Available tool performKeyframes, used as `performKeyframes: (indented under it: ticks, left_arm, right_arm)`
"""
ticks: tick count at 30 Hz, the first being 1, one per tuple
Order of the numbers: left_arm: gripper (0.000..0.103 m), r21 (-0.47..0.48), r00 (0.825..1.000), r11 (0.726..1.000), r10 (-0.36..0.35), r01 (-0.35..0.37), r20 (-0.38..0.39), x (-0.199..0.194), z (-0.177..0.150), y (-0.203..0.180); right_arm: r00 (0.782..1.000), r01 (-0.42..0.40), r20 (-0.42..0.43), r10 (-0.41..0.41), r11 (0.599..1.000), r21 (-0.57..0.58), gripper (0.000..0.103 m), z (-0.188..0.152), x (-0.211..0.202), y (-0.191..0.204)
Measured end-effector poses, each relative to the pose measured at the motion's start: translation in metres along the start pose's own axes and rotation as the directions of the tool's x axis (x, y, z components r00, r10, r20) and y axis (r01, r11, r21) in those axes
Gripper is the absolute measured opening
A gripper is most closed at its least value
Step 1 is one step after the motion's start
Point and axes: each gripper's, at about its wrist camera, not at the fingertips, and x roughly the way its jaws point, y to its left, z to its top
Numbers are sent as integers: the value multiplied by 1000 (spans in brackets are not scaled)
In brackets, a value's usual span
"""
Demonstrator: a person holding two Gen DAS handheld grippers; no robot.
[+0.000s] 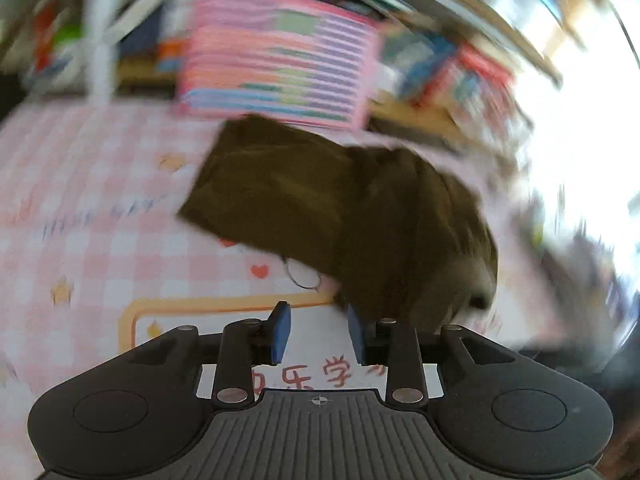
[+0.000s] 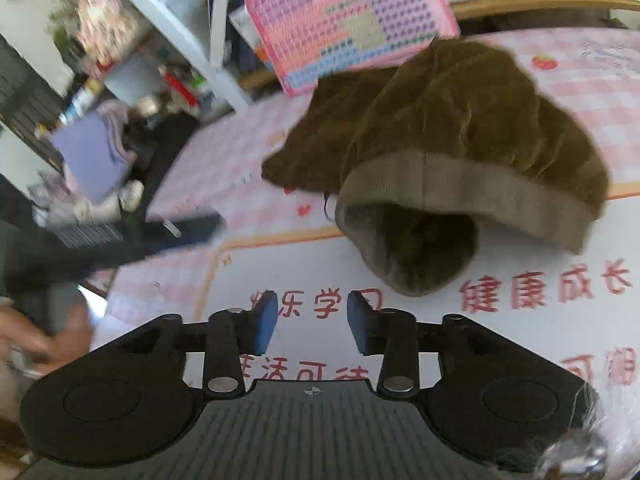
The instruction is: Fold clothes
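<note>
An olive-brown corduroy garment [image 1: 340, 208] lies bunched on the pink checked table mat [image 1: 100, 200]. In the right wrist view the same garment [image 2: 460, 128] shows a ribbed hem band [image 2: 468, 188] and an open end facing me. My left gripper [image 1: 318, 330] is open just in front of the garment's near edge, its right finger close to the cloth. My right gripper [image 2: 312, 320] is open over the white printed part of the mat [image 2: 280, 264], a short way from the garment, holding nothing.
A pink keyboard toy [image 2: 348, 16] leans on the shelf behind the garment. A white shelf post [image 2: 176, 36] and cluttered shelves stand at the left. A person's hand [image 2: 36, 340] and the other gripper's dark body [image 2: 160, 236] are at the left edge.
</note>
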Motion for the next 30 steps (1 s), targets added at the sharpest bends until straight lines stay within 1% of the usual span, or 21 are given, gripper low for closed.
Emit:
performKeyframes:
  ticks: [3,5,7,9,10,11,12,13,14,15,16,17,18,19,20,22,24,25,26,28,30]
  left_arm:
    - [32,172,999,985,-13,8,30,5,5,-34]
    - [33,259,999,966,-26,13,47,9,10,-54]
    - [36,345,998,939,-22,-2,65,14,11,-74]
    - [39,439,996,897,8,-45,86,21,10,-94]
    - [40,478,995,875,27,-72,100,24,8,-102]
    - [46,518,992,850,46,-100,116,27,5,-110]
    - [51,561,987,816,71,-139,141,32,2,-116]
    - [53,603,979,775,101,-188,175,38,-2,-123]
    - [54,643,969,728,134,-239,209,45,-6,-129]
    - [54,680,957,675,171,-287,234,53,-11,-134]
    - [54,705,952,640,189,-306,242,57,-14,-138]
    - [54,715,950,627,191,-311,246,56,-16,-141]
    - [54,710,951,633,184,-308,247,51,-17,-142]
    - [54,706,952,640,178,-304,249,47,-18,-143]
    - [54,697,953,652,171,-299,250,42,-17,-143]
    - [54,660,957,697,154,-280,244,33,-14,-140]
    - [54,621,961,739,136,-260,239,24,-10,-136]
    - [54,605,962,754,131,-254,240,20,-9,-135]
    - [54,598,960,759,134,-258,245,18,-9,-132]
    - [54,580,958,770,143,-264,247,14,-8,-126]
    - [54,555,956,785,157,-273,248,9,-8,-118]
  right_arm:
    - [988,142,55,-143,990,24,38,-1,-19,-18]
    - [964,241,100,-245,969,51,43,-1,-33,-32]
    - [937,317,129,-324,945,76,45,-2,-42,-44]
    - [920,357,136,-368,929,93,47,-5,-40,-52]
    - [928,333,132,-348,935,123,47,-7,-40,-58]
    - [941,292,126,-313,943,160,48,-9,-39,-64]
    - [957,219,135,-258,943,249,48,-12,-38,-72]
    - [968,131,156,-196,927,352,52,-16,-36,-81]
    - [974,40,183,-136,893,448,59,-20,-34,-90]
    - [973,-51,215,-78,842,537,64,-24,-32,-99]
    - [967,-142,254,-25,776,615,70,-28,-31,-108]
    - [955,-230,297,24,695,681,71,-31,-29,-117]
    - [936,-313,344,67,601,735,71,-35,-27,-126]
    - [930,-344,358,80,533,773,71,-39,-23,-132]
    - [933,-338,351,72,504,795,71,-40,-19,-134]
    - [942,-314,332,48,476,822,69,-43,-11,-138]
    - [940,-318,339,33,449,835,67,-45,-1,-139]
    - [935,-328,352,25,432,840,60,-45,4,-141]
    - [929,-341,371,14,424,839,52,-41,9,-144]
    - [912,-362,409,-23,423,831,49,-33,14,-153]
    - [903,-363,425,-71,408,838,45,-30,18,-162]
